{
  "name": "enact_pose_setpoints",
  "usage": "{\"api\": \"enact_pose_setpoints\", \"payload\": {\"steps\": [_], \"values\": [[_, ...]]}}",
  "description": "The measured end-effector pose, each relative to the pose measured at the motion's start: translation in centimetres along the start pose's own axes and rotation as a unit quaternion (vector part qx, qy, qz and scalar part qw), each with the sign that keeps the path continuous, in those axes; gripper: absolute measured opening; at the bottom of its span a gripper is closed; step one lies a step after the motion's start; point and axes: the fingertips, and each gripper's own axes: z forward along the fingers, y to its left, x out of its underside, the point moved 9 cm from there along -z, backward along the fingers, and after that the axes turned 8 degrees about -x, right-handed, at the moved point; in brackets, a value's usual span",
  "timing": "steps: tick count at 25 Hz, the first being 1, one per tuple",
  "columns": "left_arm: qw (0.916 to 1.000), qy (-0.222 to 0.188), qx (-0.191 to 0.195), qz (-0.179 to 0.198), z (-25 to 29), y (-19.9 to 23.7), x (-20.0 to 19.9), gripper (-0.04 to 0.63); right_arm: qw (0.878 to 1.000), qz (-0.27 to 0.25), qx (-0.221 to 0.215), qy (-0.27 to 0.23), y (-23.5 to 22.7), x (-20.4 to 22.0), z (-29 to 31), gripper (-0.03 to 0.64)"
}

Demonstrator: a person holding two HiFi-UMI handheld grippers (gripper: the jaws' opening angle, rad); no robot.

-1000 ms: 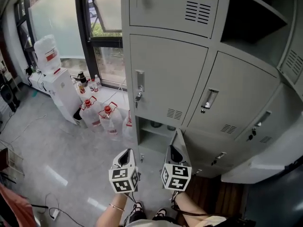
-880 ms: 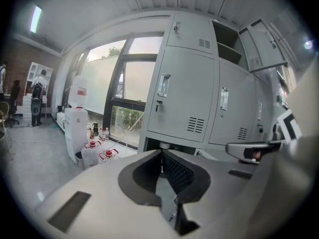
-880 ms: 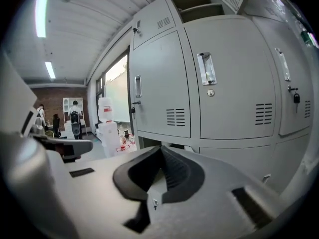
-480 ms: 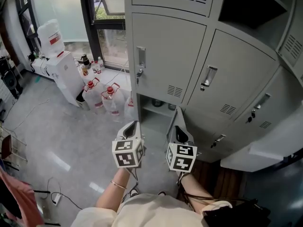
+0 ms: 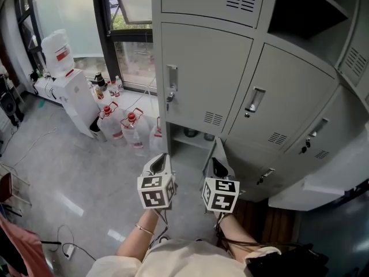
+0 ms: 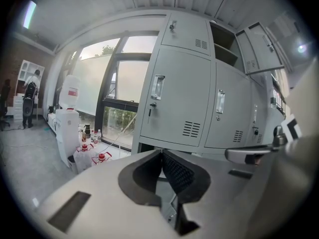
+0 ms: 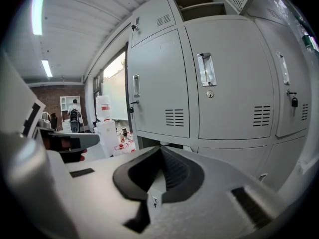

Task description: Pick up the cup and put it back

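Note:
Two small cups (image 5: 189, 133) (image 5: 209, 137) sit on the shelf of an open bottom locker (image 5: 183, 154) in the grey locker bank; they are small and dim in the head view. My left gripper (image 5: 161, 157) (image 6: 162, 151) hangs in the air in front of that opening, shut with nothing between its pads. My right gripper (image 5: 216, 162) (image 7: 160, 147) is level with it, a little to the right, shut and empty too. Both stand short of the locker and touch nothing. The locker's door (image 5: 210, 154) swings out edge-on between the grippers.
A white water dispenser (image 5: 68, 94) stands at the left by the window, with several large water jugs (image 5: 130, 136) on the floor beside the lockers. An upper locker (image 5: 305, 13) stands open at the top right. A person (image 6: 30, 96) stands far off down the room.
Both grippers have risen slightly and sit nearer the open bottom locker than a second ago. Their jaws stayed shut and empty.

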Motion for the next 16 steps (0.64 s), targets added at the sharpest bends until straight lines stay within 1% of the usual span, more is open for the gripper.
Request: {"api": "enact_pose_setpoints", "payload": {"steps": [16], "values": [[1.0, 0.0, 0.0, -0.002, -0.16, 0.47, 0.13, 0.011, 1.0, 0.007, 0.002, 0.002, 0.32, 0.11, 0.33, -0.009]]}}
